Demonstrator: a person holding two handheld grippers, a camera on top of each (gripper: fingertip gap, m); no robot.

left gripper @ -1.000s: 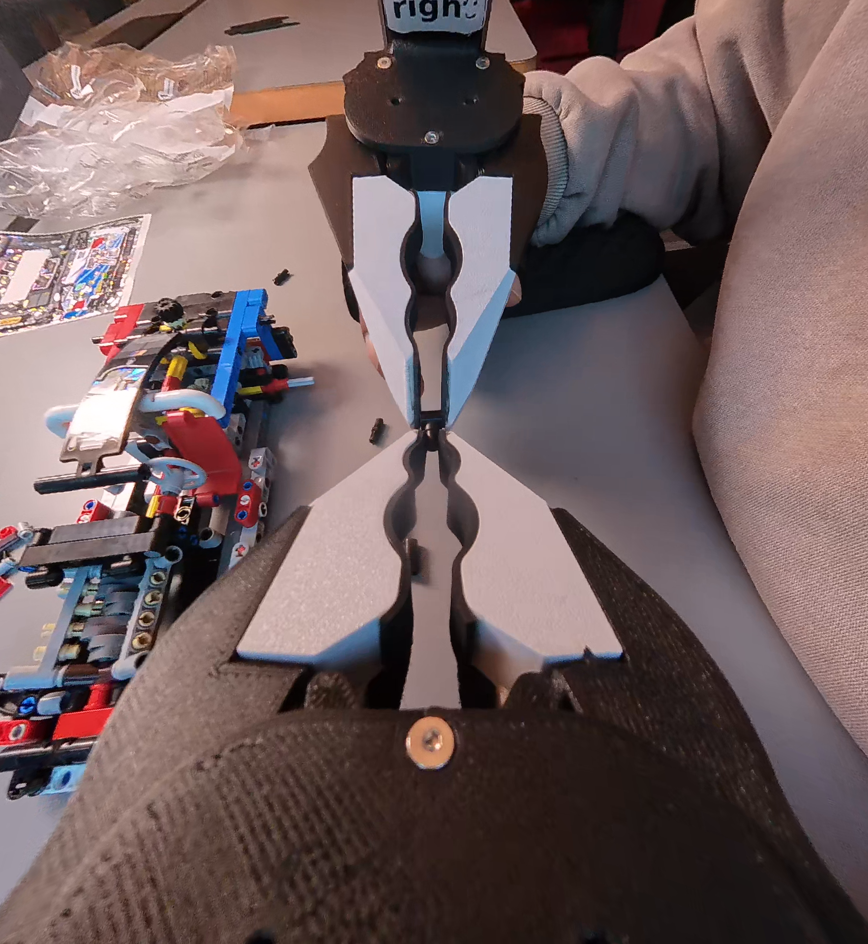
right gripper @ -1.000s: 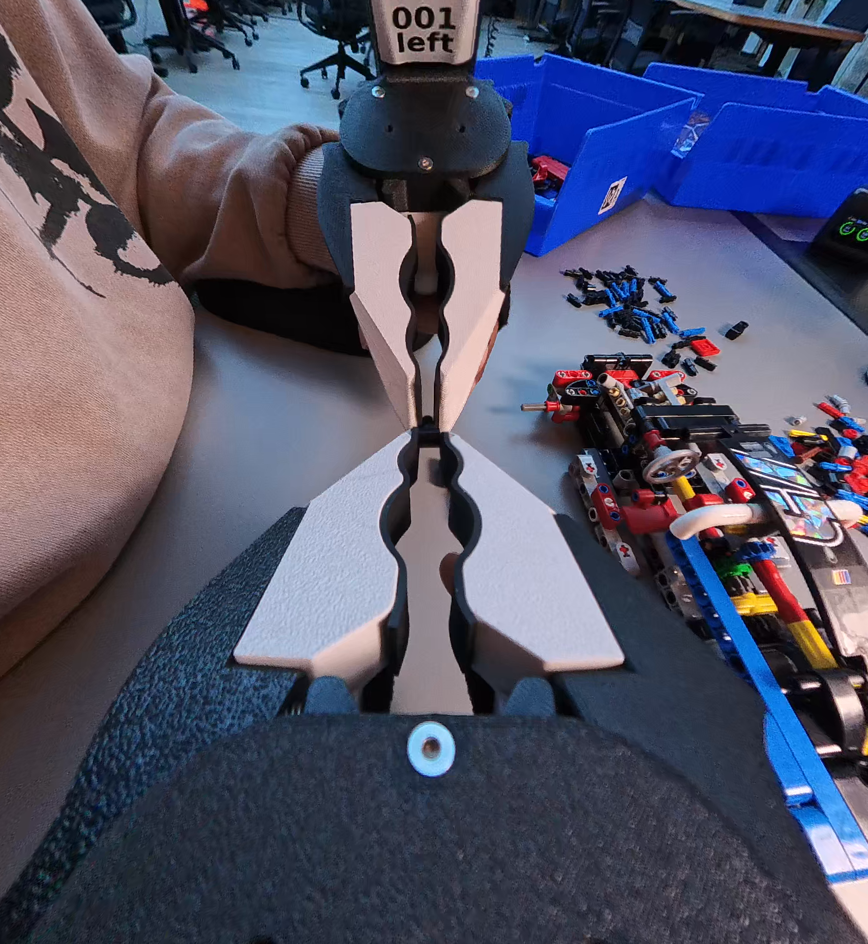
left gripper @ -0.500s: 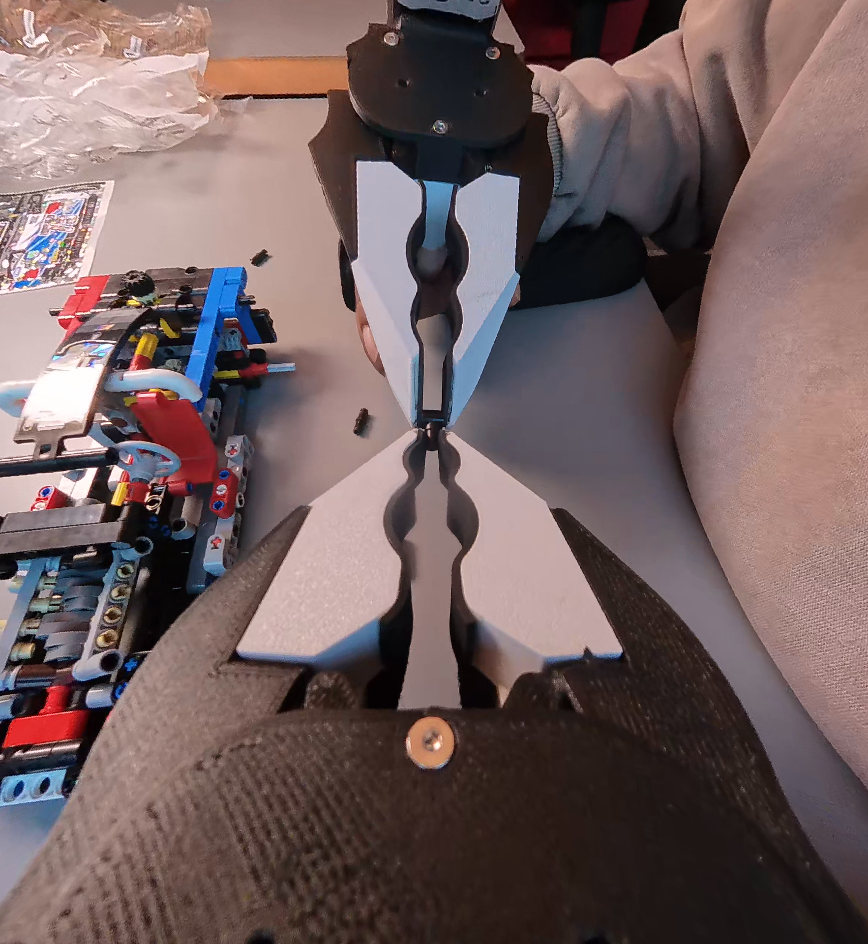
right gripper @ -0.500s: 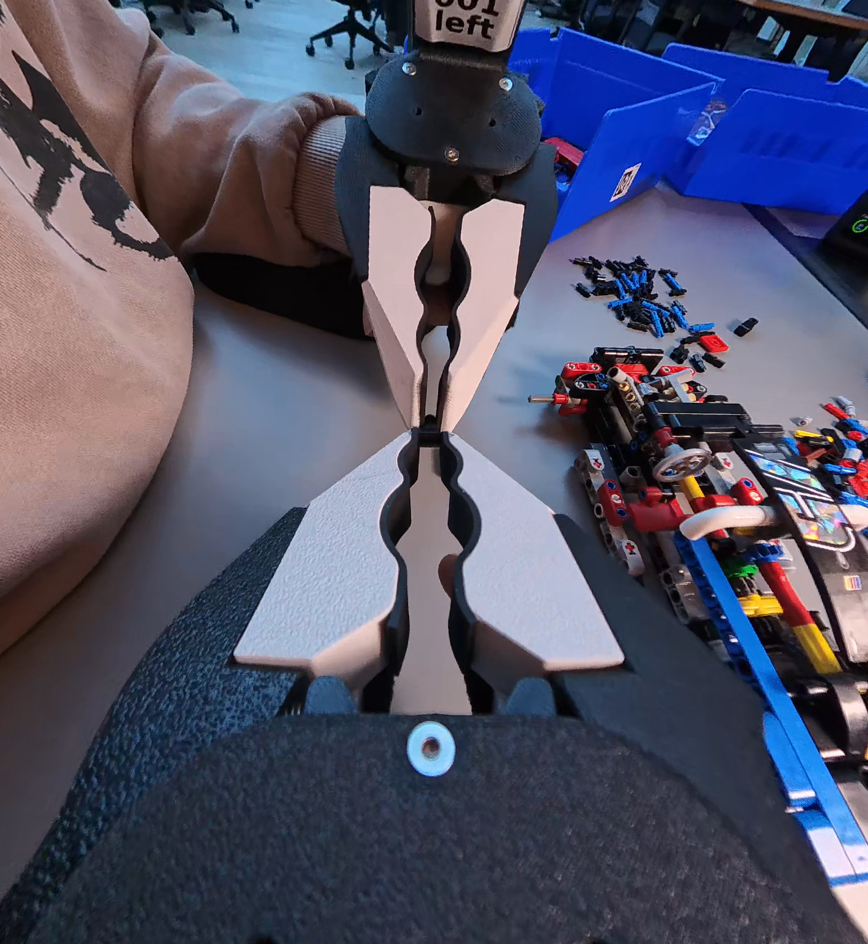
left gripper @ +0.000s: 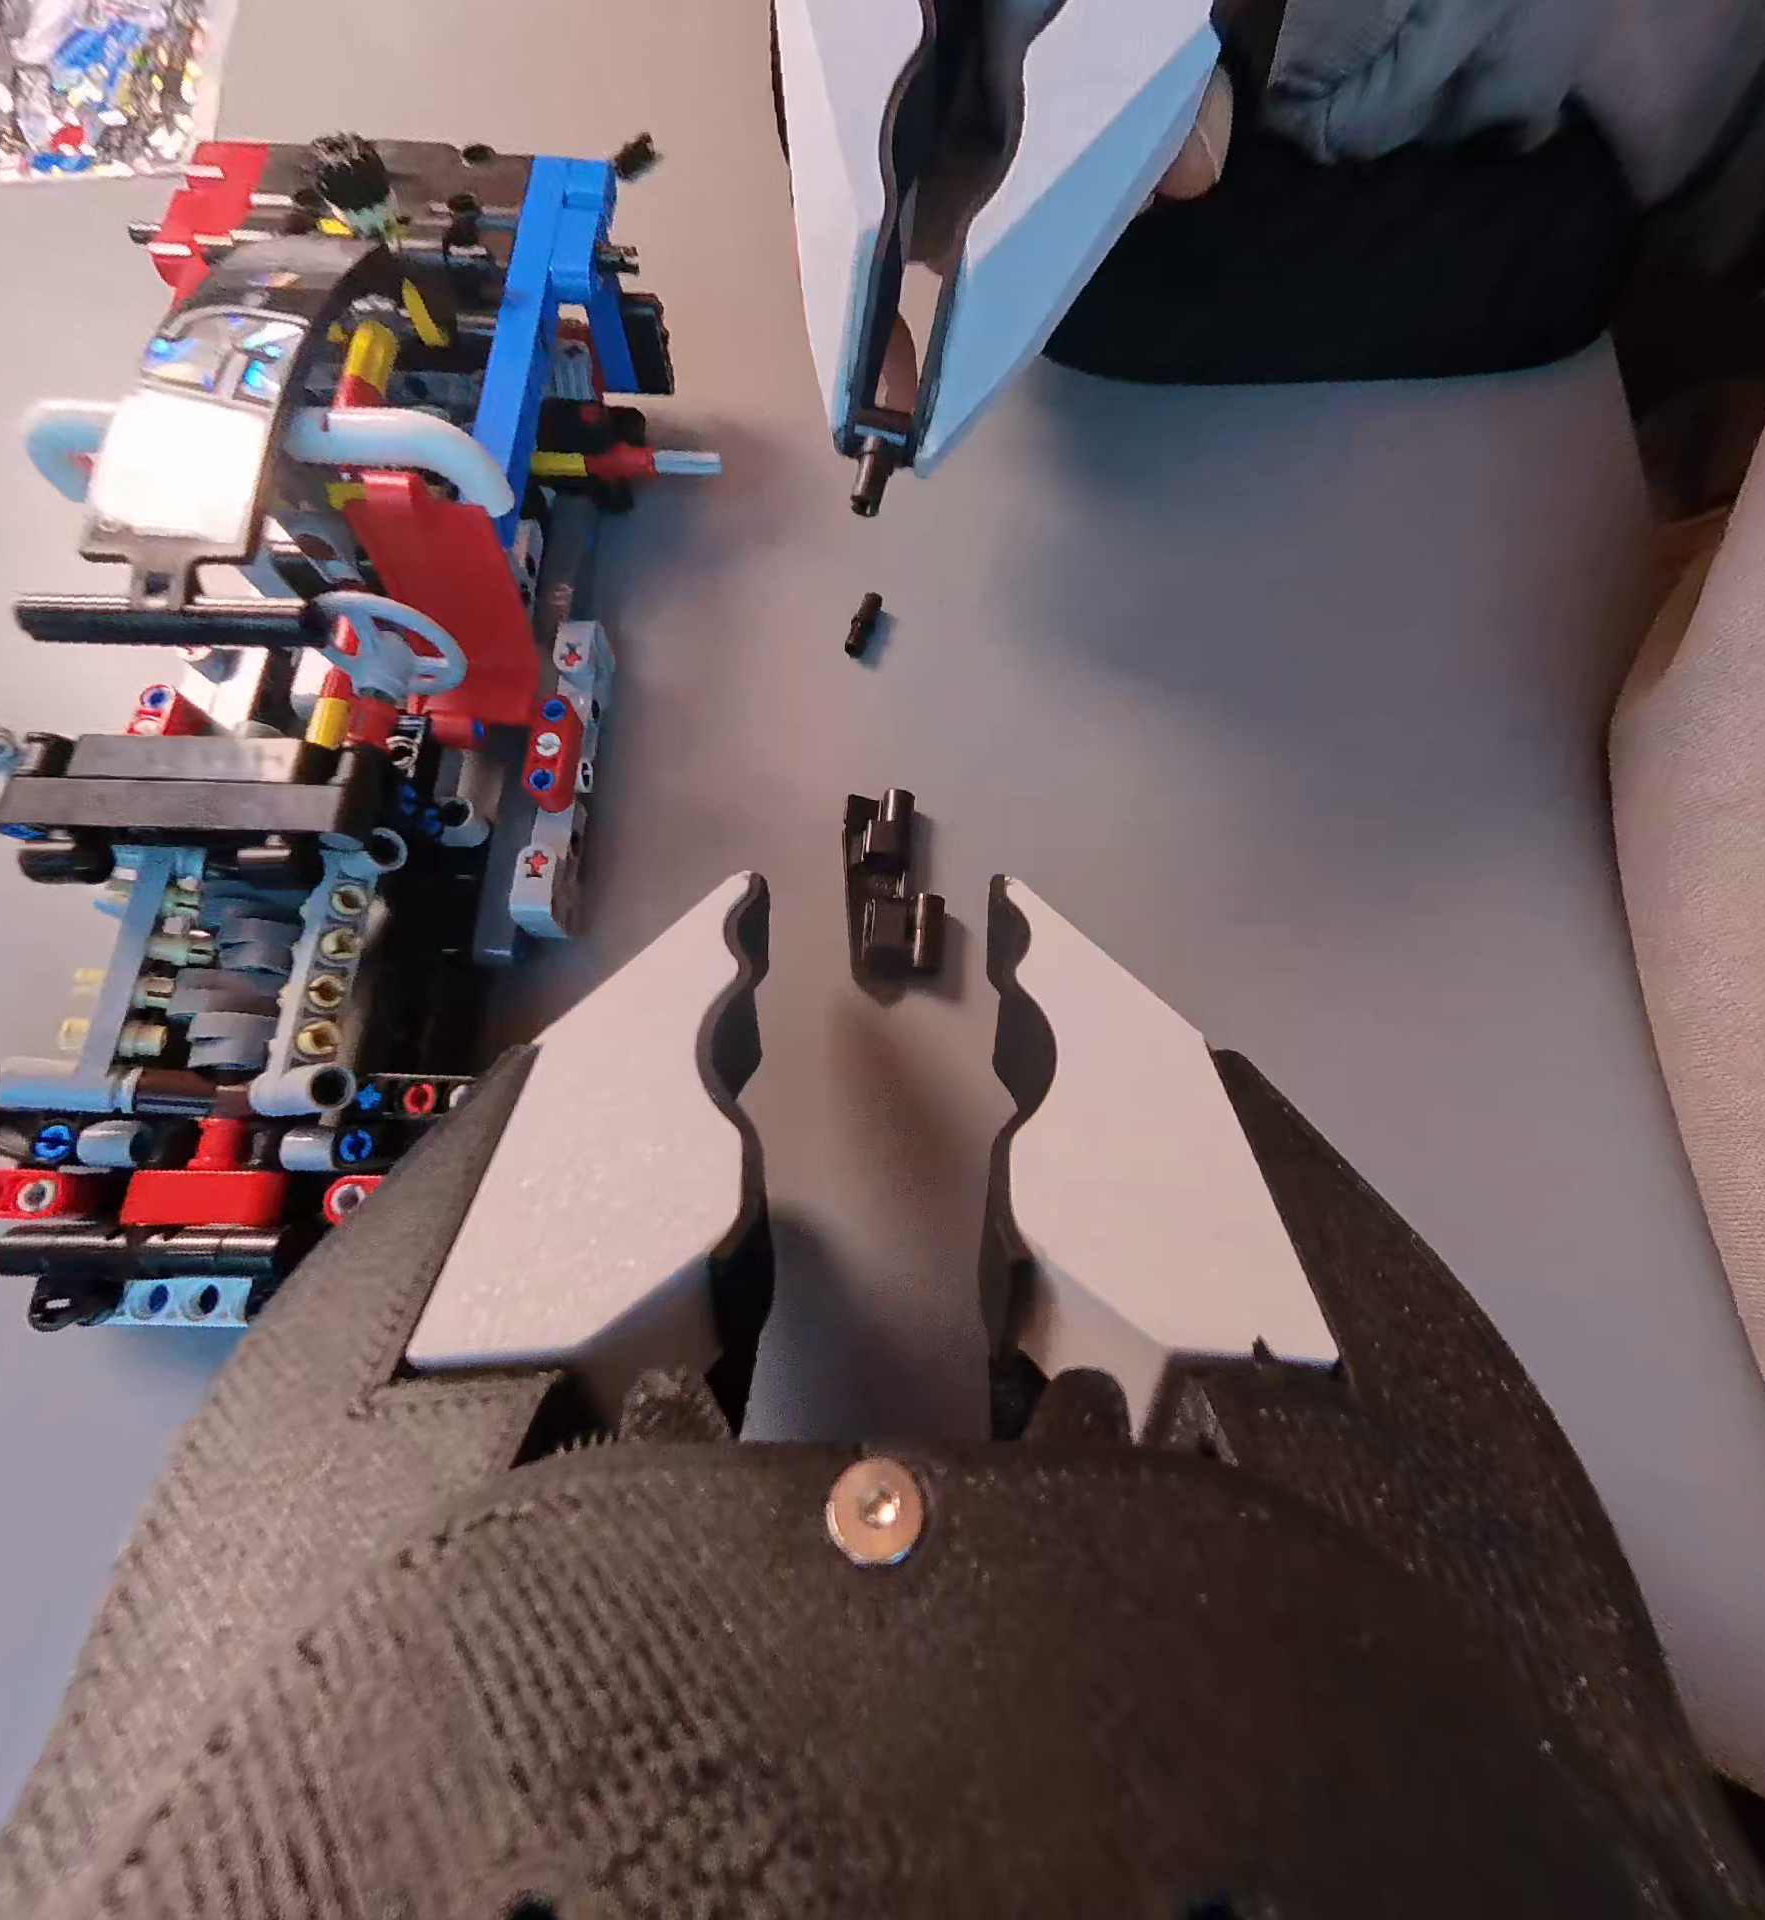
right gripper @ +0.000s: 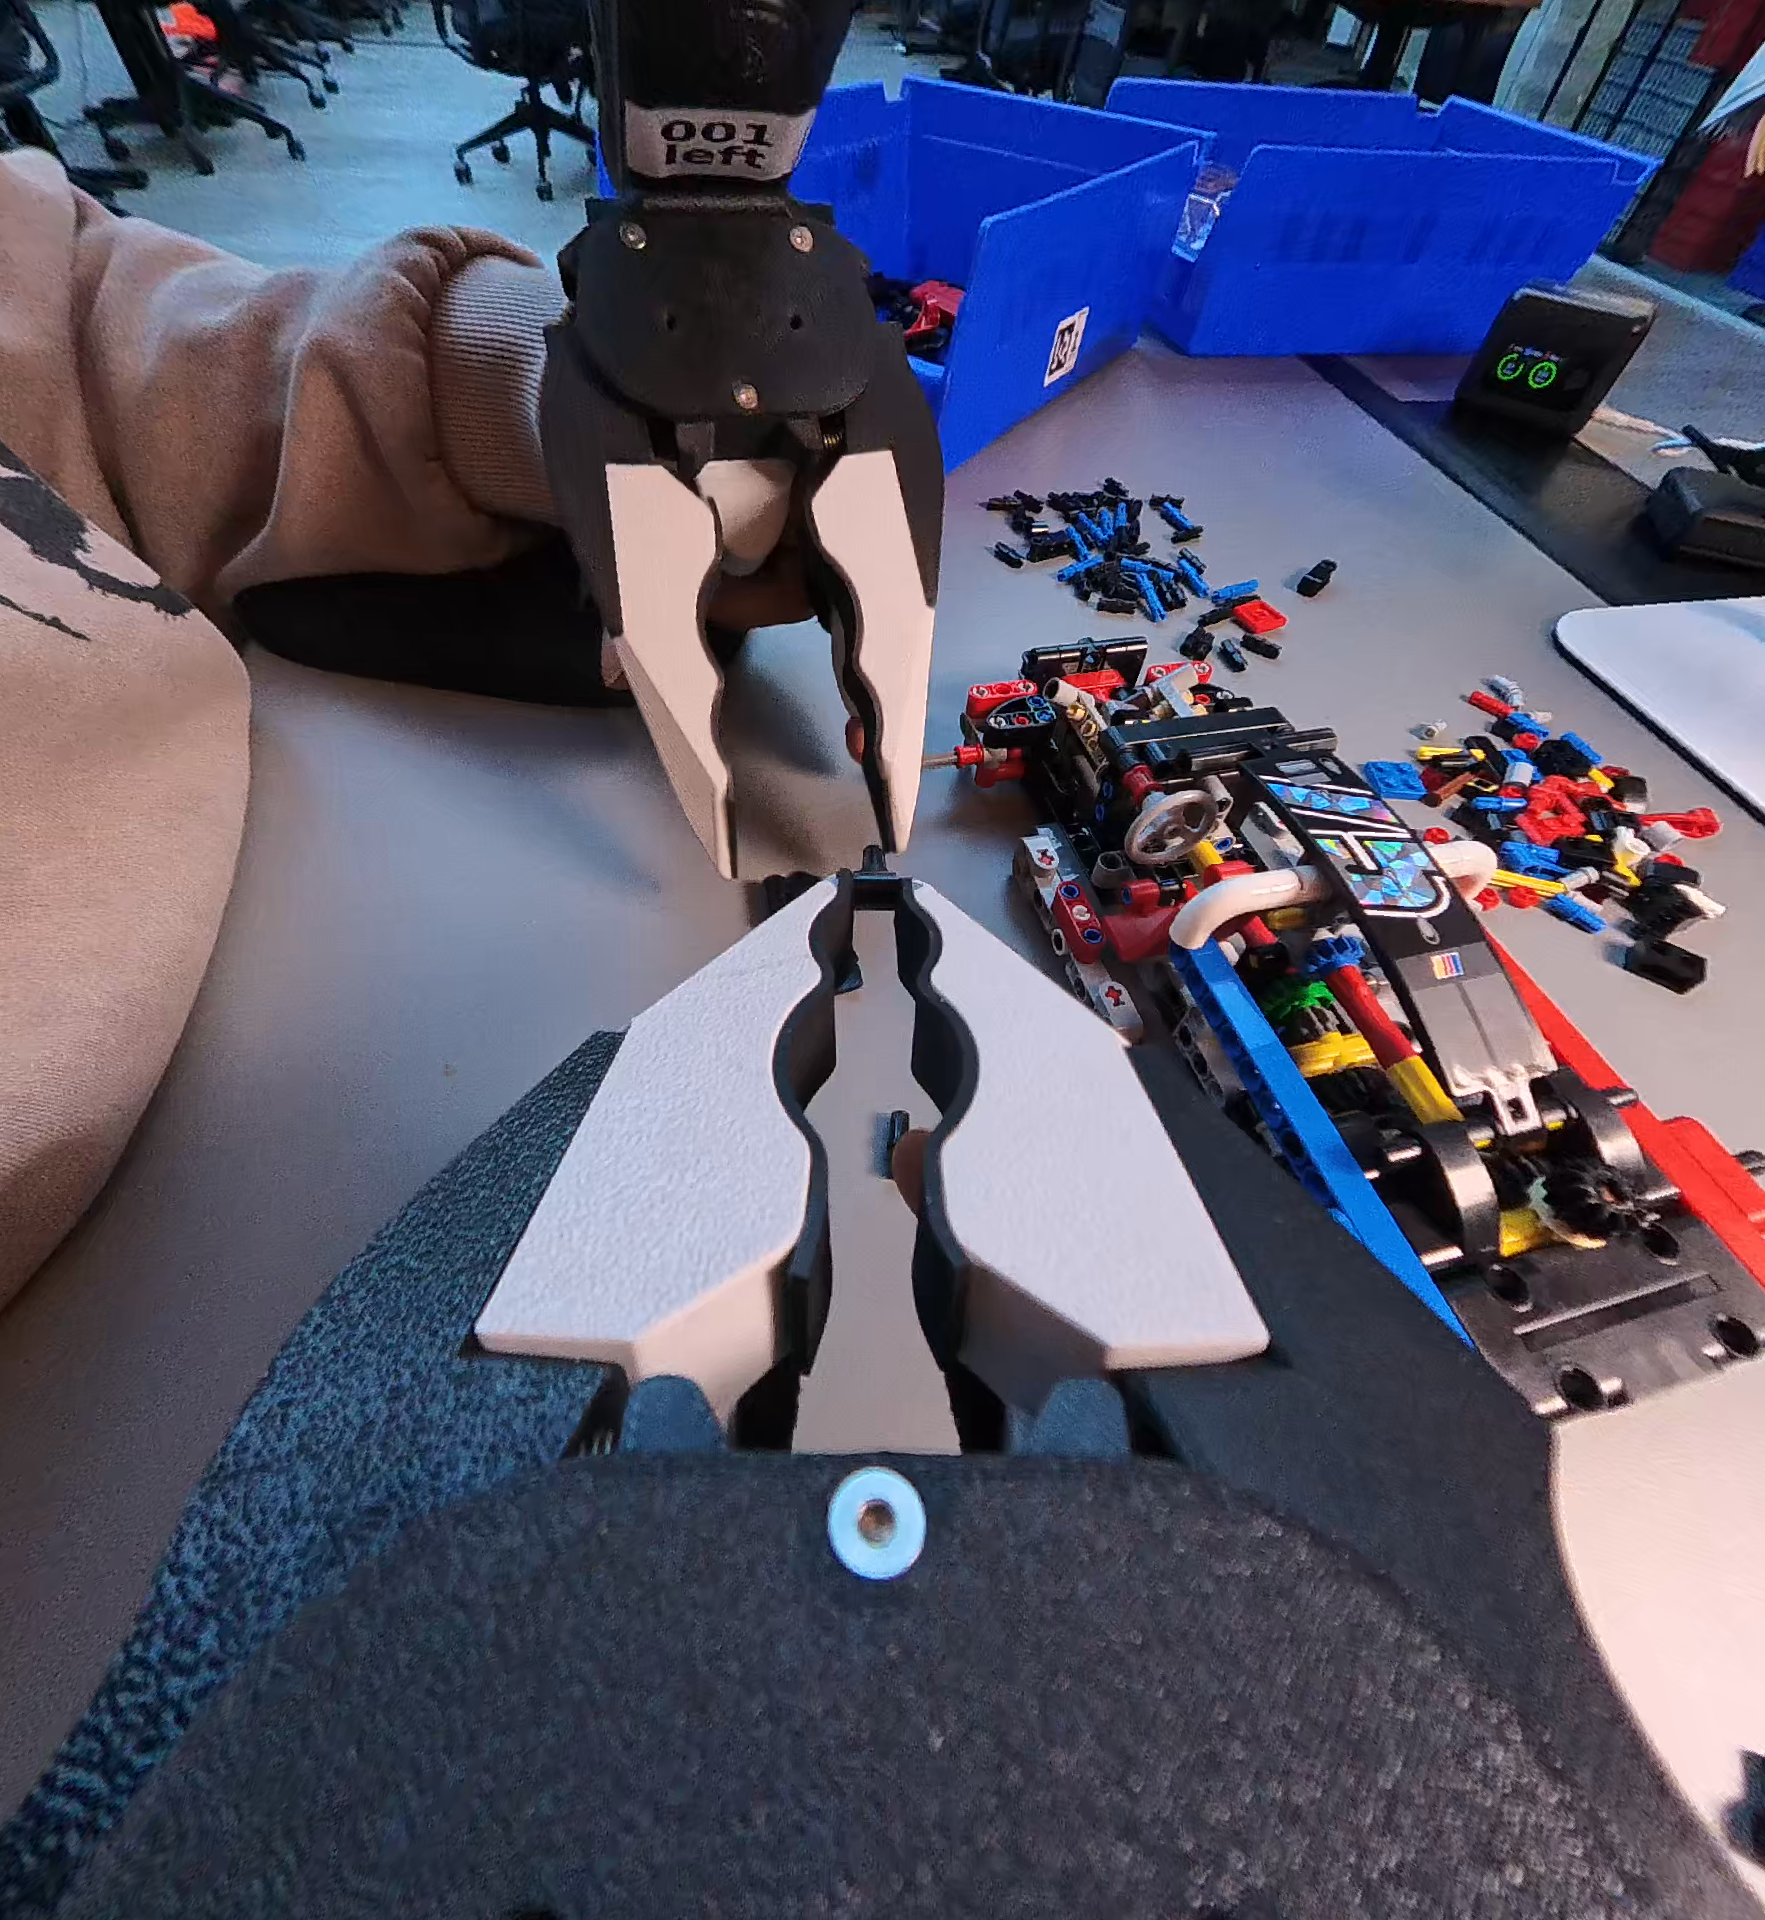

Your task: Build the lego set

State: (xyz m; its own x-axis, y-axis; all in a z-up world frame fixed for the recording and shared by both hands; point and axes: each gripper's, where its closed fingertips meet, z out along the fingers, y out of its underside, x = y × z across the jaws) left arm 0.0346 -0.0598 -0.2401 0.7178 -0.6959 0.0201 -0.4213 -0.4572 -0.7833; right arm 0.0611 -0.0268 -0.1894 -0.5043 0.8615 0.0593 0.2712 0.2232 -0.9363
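The left hand-held gripper (left gripper: 873,883) is gaping wide and empty over a black connector (left gripper: 890,896) lying on the desk (left gripper: 1273,727); the right hand-held gripper (right gripper: 873,883) is pinching a black pin (right gripper: 871,864), risking it slipping or rolling away

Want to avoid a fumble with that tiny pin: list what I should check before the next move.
1. Left gripper open: ok.
2. Black connector lying free on the table, between the left fingertips: ok.
3. Right gripper shut on the black pin, tip sticking out: ok.
4. Held pin seated in the connector: not ok, they are apart.
5. Which way the connector's holes face: cannot tell.
6. Loose pin lies on the table between held pin and connector; path clear: not ok.
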